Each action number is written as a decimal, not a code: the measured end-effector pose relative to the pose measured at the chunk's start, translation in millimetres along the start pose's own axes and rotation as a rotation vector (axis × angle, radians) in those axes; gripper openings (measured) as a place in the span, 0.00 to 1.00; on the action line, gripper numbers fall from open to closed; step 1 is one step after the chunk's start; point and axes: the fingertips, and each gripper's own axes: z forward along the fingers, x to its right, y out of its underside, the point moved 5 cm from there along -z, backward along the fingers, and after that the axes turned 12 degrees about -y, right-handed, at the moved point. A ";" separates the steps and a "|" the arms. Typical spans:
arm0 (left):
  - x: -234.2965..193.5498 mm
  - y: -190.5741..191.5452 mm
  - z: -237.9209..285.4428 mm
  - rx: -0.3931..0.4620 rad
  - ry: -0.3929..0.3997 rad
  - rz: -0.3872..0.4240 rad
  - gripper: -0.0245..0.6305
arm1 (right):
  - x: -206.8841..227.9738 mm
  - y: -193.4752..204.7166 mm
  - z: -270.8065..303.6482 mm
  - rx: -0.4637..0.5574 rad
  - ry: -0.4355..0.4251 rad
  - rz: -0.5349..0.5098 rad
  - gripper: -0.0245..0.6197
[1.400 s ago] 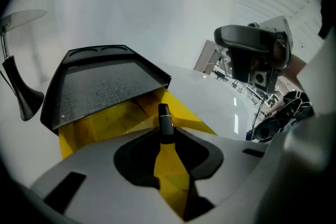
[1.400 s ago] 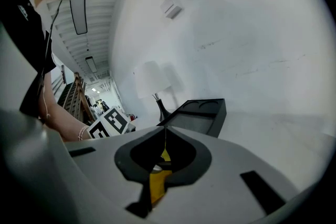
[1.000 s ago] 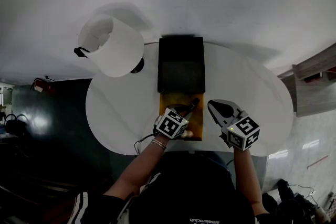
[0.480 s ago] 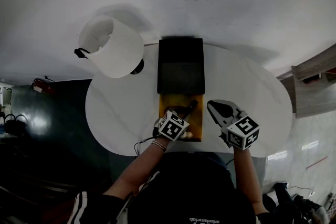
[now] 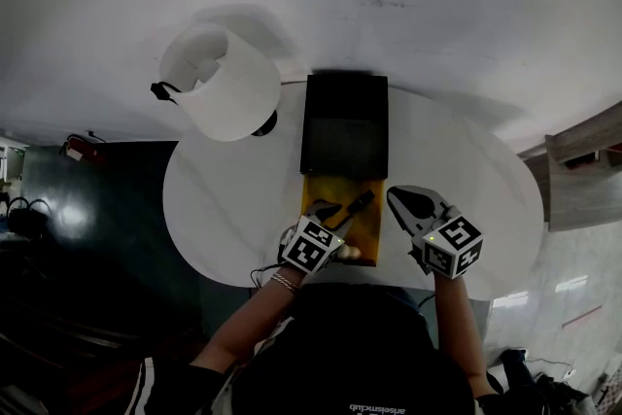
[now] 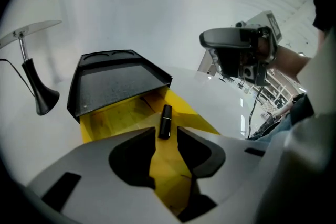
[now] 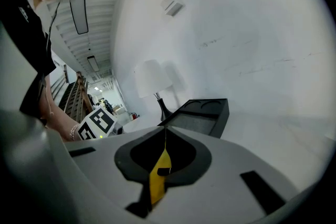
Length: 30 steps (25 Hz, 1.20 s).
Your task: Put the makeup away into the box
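A black makeup tube (image 6: 165, 121) (image 5: 356, 205) lies inside the yellow box (image 6: 118, 118) (image 5: 367, 233), whose black lid (image 6: 113, 84) (image 5: 344, 126) stands open at the far end. My left gripper (image 6: 166, 131) (image 5: 330, 215) hangs over the box's near part. Its jaws have just been opening, and the tube's near end lies between the tips without the pads touching it. My right gripper (image 7: 165, 129) (image 5: 399, 198) is shut with nothing in it, to the right of the box over the white table (image 5: 233, 199).
A white-shaded lamp (image 5: 219, 83) (image 7: 152, 78) on a black base (image 6: 38, 96) stands at the table's back left, beside the lid. Its cord runs off the table's near edge. A wall stands close behind the table.
The left gripper has let go of the black tube, which now rests in the yellow box, and has drawn back toward the table's near edge. The right gripper has kept still.
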 end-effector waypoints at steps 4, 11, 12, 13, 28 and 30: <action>-6.3 -9.7 -19.3 0.071 0.006 -0.092 0.24 | -2.3 -2.5 5.5 -0.006 -0.014 -0.006 0.07; -30.3 -34.6 -65.5 0.213 -0.001 -0.197 0.23 | -9.5 -14.9 12.3 0.001 -0.022 -0.021 0.07; -35.3 -38.7 -73.4 0.241 0.001 -0.208 0.23 | -10.6 -17.0 12.6 0.004 -0.017 -0.024 0.07; -40.9 -42.7 -81.1 0.271 0.004 -0.218 0.22 | -11.6 -19.1 13.1 0.008 -0.010 -0.027 0.07; -102.7 -44.4 -129.5 0.464 0.084 -0.178 0.12 | -51.5 -32.8 42.7 0.061 0.063 -0.073 0.07; -98.2 -44.4 -132.8 0.474 0.081 -0.193 0.12 | -56.3 -29.2 39.1 0.052 0.055 -0.079 0.07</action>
